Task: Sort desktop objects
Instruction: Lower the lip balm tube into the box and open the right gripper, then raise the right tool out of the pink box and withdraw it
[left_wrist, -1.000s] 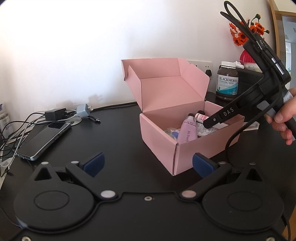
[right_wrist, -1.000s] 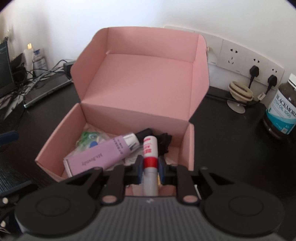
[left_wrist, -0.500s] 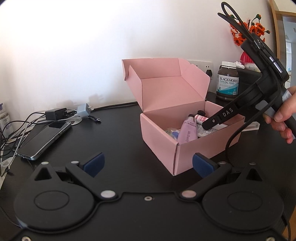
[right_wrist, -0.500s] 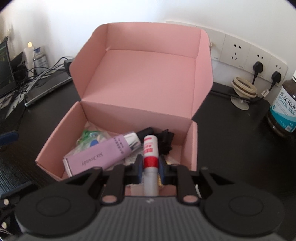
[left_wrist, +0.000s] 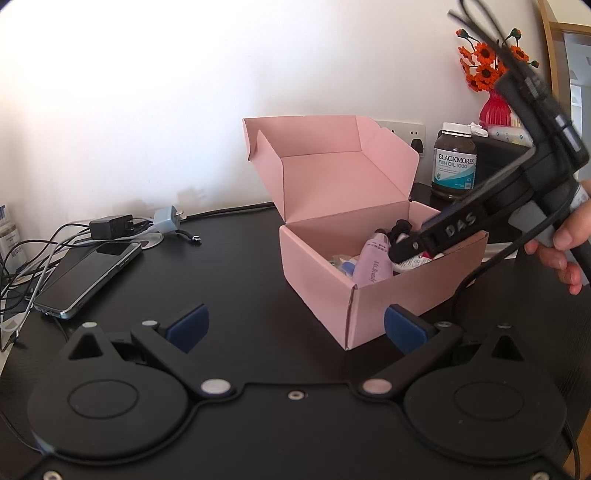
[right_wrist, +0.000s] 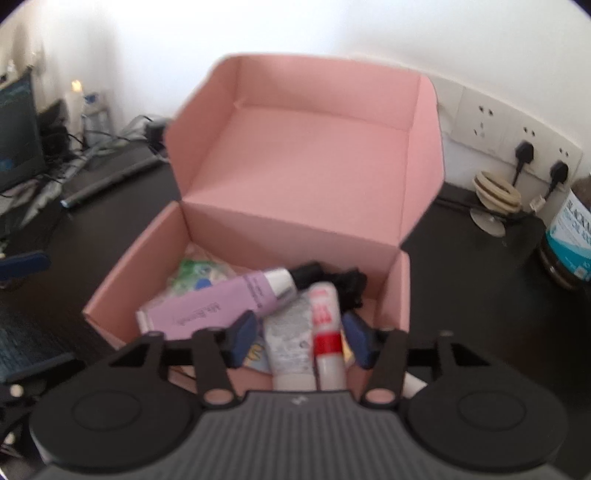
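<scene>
Release step: your right gripper (right_wrist: 301, 338) has just been opening, pads clear of the red-banded white plastic tube (right_wrist: 327, 334) lying inside the pink cardboard box (right_wrist: 295, 177). Lift out next; left gripper (left_wrist: 293, 326) gapes, empty.

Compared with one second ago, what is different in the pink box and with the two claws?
The right claw has just opened and let go of the red-and-white stick, which now lies in the pink box beside a white tube, loose between the open fingers. The lilac tube, the phone, the fish oil bottle and the open left claw stayed as they were.
</scene>
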